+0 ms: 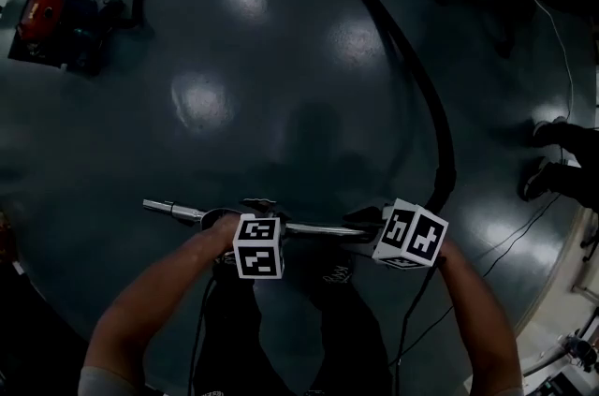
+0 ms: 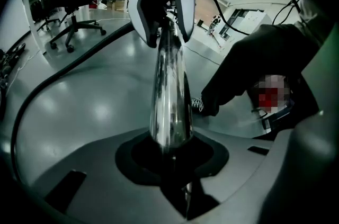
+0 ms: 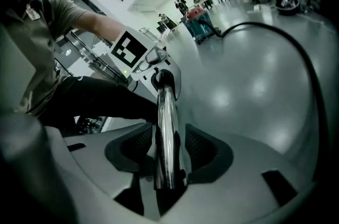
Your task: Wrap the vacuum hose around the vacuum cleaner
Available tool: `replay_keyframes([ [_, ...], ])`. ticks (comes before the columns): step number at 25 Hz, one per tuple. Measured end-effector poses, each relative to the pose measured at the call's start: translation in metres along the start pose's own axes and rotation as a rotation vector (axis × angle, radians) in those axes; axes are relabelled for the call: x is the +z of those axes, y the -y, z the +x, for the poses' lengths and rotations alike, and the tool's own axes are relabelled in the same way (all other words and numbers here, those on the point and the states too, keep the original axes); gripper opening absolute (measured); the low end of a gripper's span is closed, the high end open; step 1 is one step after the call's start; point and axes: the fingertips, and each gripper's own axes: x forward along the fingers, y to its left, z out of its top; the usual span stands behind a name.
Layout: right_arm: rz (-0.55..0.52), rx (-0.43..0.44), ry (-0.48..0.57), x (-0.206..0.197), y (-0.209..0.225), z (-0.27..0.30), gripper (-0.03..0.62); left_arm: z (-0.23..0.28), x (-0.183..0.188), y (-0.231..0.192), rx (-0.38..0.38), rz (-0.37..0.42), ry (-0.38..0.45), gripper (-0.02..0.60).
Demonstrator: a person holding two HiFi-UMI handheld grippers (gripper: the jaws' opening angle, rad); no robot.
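A chrome vacuum wand [image 1: 299, 228] lies level across the head view, held off the floor by both grippers. My left gripper [image 1: 247, 218] is shut on it left of the middle, and the tube [image 2: 168, 96] sits in the notch between its jaws. My right gripper [image 1: 376, 231] is shut on the wand's right end, with the tube [image 3: 165, 133] between its ribbed pads. The black hose [image 1: 412, 76] curves from that end across the floor to the red vacuum cleaner [image 1: 51, 22] at the far left. The hose [image 3: 296, 48] and the cleaner [image 3: 201, 21] also show in the right gripper view.
A bystander's feet [image 1: 552, 162] stand at the right, next to thin cables [image 1: 552, 29] on the floor. My own shoes [image 1: 337, 273] are under the wand. Office chairs [image 2: 74, 0] stand beyond the hose [image 2: 53, 80]. Tables and people are in the distance.
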Motion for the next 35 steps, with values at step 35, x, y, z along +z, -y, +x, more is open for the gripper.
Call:
replay_keyframes([
  [35,0.624,-0.424,1.149,0.24,-0.123,-0.392,0.213,-0.42,0.211,-0.034,0.271,-0.257,0.45,0.119],
])
